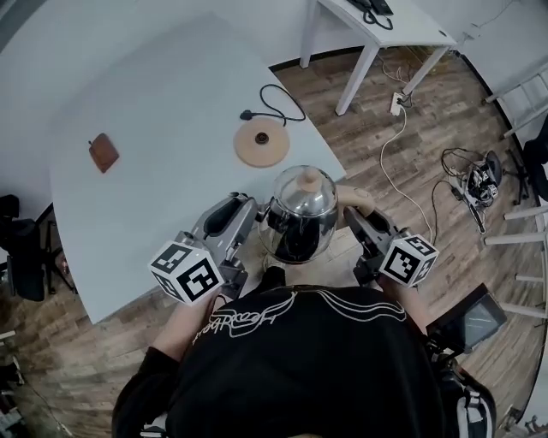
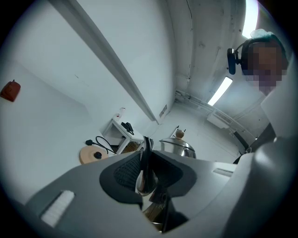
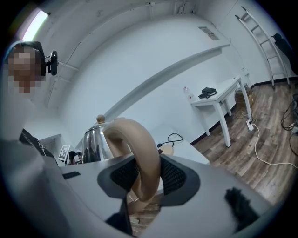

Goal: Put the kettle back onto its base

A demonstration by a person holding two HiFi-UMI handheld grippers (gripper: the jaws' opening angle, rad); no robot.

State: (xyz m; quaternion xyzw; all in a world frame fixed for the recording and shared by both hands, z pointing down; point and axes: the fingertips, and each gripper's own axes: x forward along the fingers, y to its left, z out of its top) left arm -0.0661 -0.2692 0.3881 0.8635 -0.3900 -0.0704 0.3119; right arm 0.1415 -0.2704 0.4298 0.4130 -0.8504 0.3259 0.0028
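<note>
The steel kettle hangs in the air at the counter's near edge, close to its right corner, carried by both tools. The left tool is clamped on the thin metal spout. The right tool grips the tan handle. The round base lies beyond the kettle, by the right edge, apart from it.

Upright shiny kettle, apart from its tan round base

Wood-plank floor and white walls. A small white table stands against the wall; a ladder stands nearby.
</note>
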